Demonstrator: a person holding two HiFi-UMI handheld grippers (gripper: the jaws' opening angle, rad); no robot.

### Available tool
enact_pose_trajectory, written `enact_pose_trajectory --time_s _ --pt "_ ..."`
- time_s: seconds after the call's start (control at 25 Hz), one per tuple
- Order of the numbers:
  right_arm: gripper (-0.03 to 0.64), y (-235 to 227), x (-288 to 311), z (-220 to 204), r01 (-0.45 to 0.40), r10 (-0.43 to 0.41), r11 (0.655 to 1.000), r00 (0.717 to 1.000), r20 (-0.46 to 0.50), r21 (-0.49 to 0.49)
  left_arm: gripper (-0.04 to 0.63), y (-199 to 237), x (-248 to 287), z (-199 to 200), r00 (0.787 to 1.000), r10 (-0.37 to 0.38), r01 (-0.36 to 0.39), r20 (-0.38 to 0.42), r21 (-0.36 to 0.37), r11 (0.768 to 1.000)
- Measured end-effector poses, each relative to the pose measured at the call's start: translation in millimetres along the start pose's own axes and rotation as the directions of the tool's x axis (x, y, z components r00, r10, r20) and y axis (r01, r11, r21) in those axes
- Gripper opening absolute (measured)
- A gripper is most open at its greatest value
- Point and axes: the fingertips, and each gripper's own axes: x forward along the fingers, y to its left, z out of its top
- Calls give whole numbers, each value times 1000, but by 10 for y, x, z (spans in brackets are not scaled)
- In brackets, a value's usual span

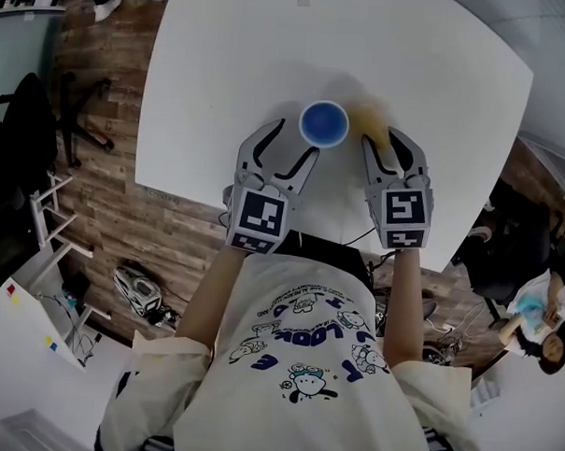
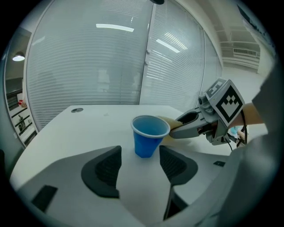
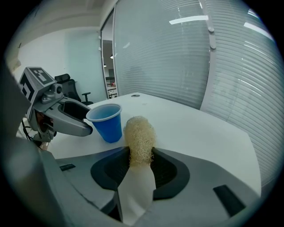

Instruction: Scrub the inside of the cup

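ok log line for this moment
left tool open near blue cup | right tool shut on loofah scrubber | cup upright on table | scrubbing not started

free: table (image 1: 224, 58) beyond cup (image 1: 323, 124) | obstacles: left gripper (image 1: 291, 142), right gripper (image 1: 387, 140) flanking cup; cup mouth open

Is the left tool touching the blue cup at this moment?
Apart. In the left gripper view the left tool stands open, and bare table shows between its pads and the blue cup.
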Motion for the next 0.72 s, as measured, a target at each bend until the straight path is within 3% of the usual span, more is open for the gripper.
enact_pose_trajectory --time_s 0.16,0.72 --pt "149 23 12 32 0 0 1000 1000 -1 5 310 -87 86 -16 999 -36 36 -24 4 999" --pt "149 117 122 76 -33 32 999 999 -8 -10 311 -137 255 57 997 -67 69 -46 43 997"
